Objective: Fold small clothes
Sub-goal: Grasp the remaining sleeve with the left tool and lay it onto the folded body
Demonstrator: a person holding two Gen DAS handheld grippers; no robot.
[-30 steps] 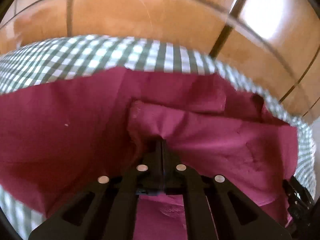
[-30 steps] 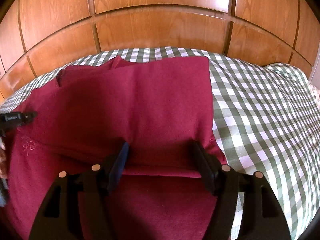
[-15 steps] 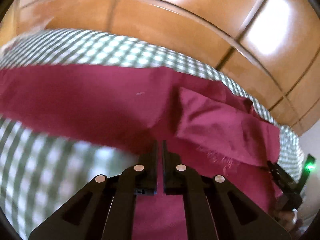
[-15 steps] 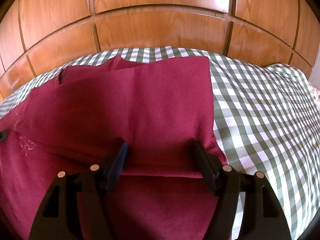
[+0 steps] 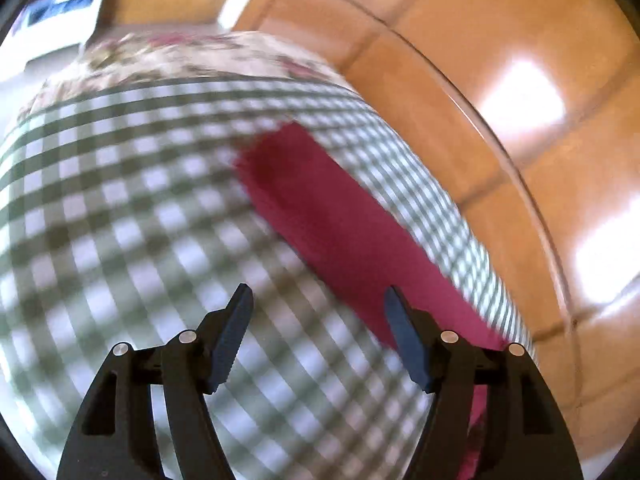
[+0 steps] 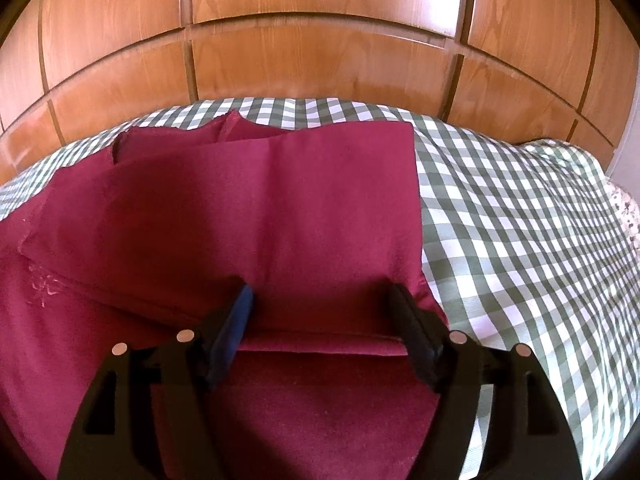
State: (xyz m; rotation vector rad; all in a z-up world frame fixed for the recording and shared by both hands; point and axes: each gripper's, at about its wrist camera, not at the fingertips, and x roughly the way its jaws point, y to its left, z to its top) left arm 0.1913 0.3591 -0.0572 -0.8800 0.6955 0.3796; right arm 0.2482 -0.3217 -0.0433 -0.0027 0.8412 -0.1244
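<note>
A dark red garment (image 6: 248,216) lies partly folded on the green-and-white checked cover (image 6: 520,216). A folded flap covers its upper part and small pale embroidery (image 6: 42,286) shows at the left. My right gripper (image 6: 320,304) is open and empty, with its fingers on either side of the flap's near edge. In the blurred left wrist view my left gripper (image 5: 318,304) is open and empty over the checked cover (image 5: 120,216). Only a strip of the red garment (image 5: 332,220) shows there, beyond its right finger.
A glossy wooden panelled wall (image 6: 320,40) stands right behind the bed; it also shows in the left wrist view (image 5: 500,80). A floral fabric (image 5: 180,56) lies past the checked cover's far edge, and more of it (image 6: 624,208) shows at the right edge.
My left gripper was shut on the red cloth, has let go, opened wide and swung left off the garment. My right gripper has stayed open in place.
</note>
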